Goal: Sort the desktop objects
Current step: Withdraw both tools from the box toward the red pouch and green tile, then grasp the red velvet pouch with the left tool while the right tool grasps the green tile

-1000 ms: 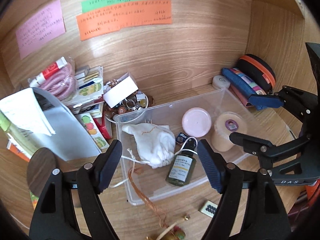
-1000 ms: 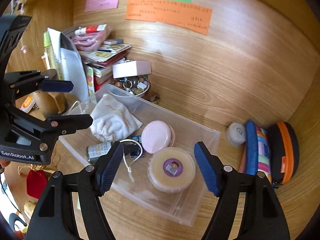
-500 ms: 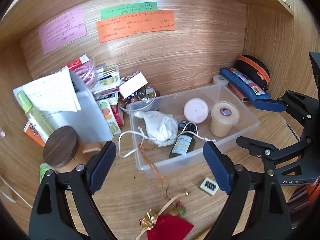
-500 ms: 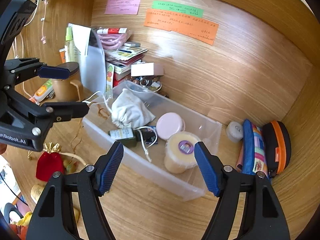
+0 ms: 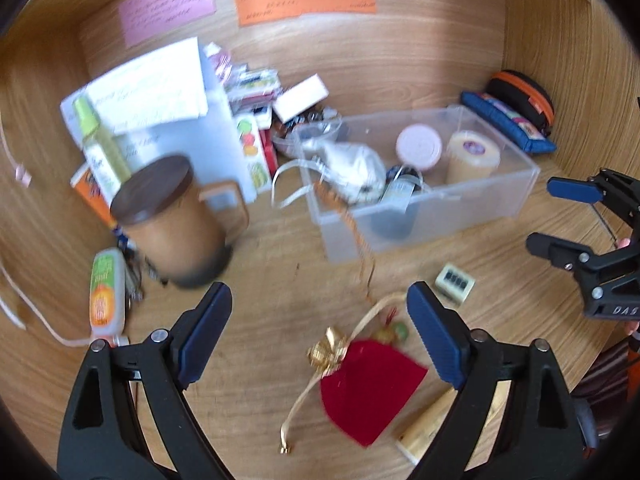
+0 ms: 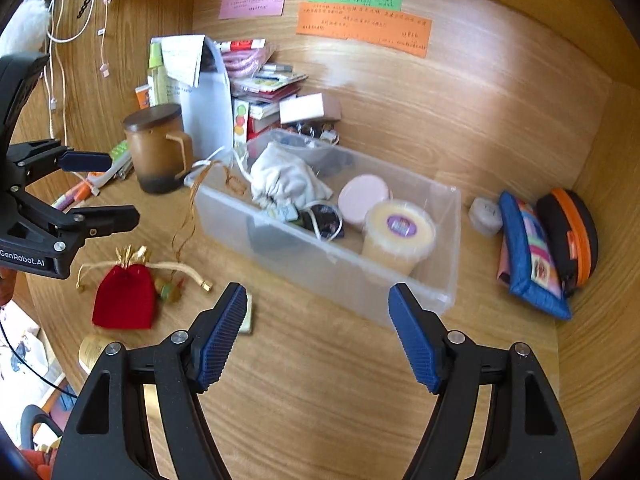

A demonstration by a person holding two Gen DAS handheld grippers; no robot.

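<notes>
Pulled back from bin (image 5: pixel 424 216) since earlier; both grippers, left (image 5: pixel 320 320) and right (image 6: pixel 316 336), wide, empty. Red pouch (image 5: pixel 368 384) near, under left gripper, outside bin. Next: centre over pouch body, avoid cord, pinch firmly.
</notes>
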